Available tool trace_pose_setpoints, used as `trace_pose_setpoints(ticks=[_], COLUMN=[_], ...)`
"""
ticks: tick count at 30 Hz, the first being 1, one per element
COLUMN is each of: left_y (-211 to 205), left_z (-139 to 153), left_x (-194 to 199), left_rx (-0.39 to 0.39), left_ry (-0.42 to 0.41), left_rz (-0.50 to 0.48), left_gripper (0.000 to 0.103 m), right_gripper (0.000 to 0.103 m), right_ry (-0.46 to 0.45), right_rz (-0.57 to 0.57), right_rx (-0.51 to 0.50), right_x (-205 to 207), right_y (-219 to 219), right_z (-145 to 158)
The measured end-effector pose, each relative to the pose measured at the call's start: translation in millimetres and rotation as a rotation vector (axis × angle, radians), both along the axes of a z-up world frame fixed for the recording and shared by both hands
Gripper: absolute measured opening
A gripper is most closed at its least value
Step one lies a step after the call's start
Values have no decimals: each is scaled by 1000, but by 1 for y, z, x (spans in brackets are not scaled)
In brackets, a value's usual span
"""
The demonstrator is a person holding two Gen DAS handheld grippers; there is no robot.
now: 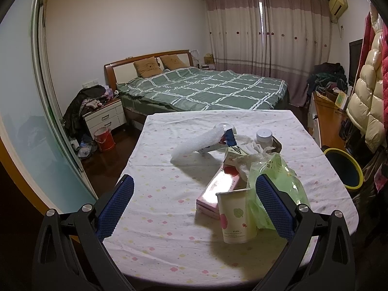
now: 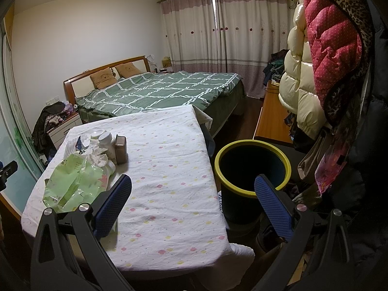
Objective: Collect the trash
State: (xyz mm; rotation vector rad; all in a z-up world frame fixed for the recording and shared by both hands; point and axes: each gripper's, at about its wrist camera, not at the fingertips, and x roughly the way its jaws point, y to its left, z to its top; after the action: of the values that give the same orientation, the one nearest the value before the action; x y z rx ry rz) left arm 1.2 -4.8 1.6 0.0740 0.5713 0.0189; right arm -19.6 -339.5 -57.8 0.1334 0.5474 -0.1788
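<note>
Meanwhile, the left gripper (image 1: 194, 195) hung over the near edge of the table (image 1: 155, 242), its jaws spread wide and grasping nothing. A paper cup (image 1: 234, 212) stood upright between its blue fingers (image 1: 116, 201), nearer the right one. Just behind the cup lay a pink box (image 1: 217, 189), touching a crumpled green plastic bag (image 1: 278, 177). Farther back sat a white foam roll (image 1: 196, 143), crumpled tissue (image 1: 245, 140) and a white jar (image 1: 264, 137). The right gripper (image 2: 192, 200) was likewise released and empty, hovering past the table's right side, with the yellow-rimmed trash bin (image 2: 252, 167) on the floor just beside the table. A bed (image 2: 160, 89) stood beyond.
</note>
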Motion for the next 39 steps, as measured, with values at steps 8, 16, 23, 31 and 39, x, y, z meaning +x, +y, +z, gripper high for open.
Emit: trace_pose_setpoints(ticks=[8,16,23,31,39], left_y=[-1,-1,-1,-2,-2], left_z=[-1,-2,-2,-2,-2], left_x=[0,1,1,1,1], left_rx=[5,6,6,6,7], left_ry=[4,6,6,6,7], left_rz=[-2,-3,-5,-4,-4], left_gripper=[99,99,99,99,99], right_gripper=[97,97,97,97,97], right_ry=[2,4,6,11,14], right_rz=[-1,1,1,5,6], right_rx=[1,1,4,5,6], right_x=[0,2,2,4,5], right_y=[2,2,3,2,3], right_z=[-3,-5,-8,-8,-8])
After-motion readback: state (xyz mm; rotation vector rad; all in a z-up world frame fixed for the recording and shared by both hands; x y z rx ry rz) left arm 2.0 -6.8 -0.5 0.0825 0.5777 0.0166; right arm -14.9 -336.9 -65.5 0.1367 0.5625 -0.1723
